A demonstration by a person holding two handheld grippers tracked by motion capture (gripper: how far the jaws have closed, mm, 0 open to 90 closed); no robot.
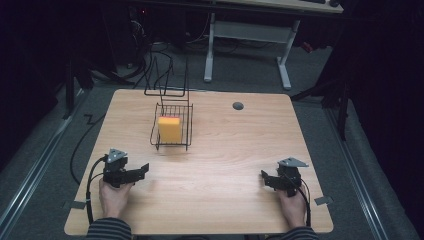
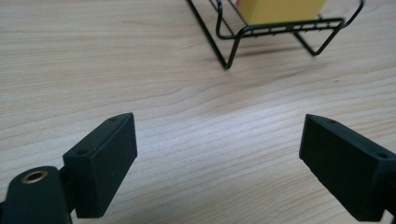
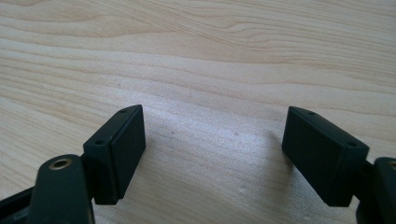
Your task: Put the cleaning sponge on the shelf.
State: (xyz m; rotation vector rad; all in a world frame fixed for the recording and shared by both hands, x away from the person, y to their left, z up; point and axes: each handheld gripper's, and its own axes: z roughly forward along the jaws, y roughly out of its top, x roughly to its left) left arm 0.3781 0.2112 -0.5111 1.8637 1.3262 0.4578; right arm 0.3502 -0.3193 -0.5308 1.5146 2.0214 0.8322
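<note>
Sponge, yellow, stands inside the black wire rack toward the far middle of the wooden surface, well apart from both hands. From above, the left gripper and right gripper rest near the surface's close edge, each pointing inward. The left gripper view looks between its parted jaws, nothing between them, to the rack's feet and the sponge's lower edge. The right gripper view has jaws apart over bare wood grain.
</note>
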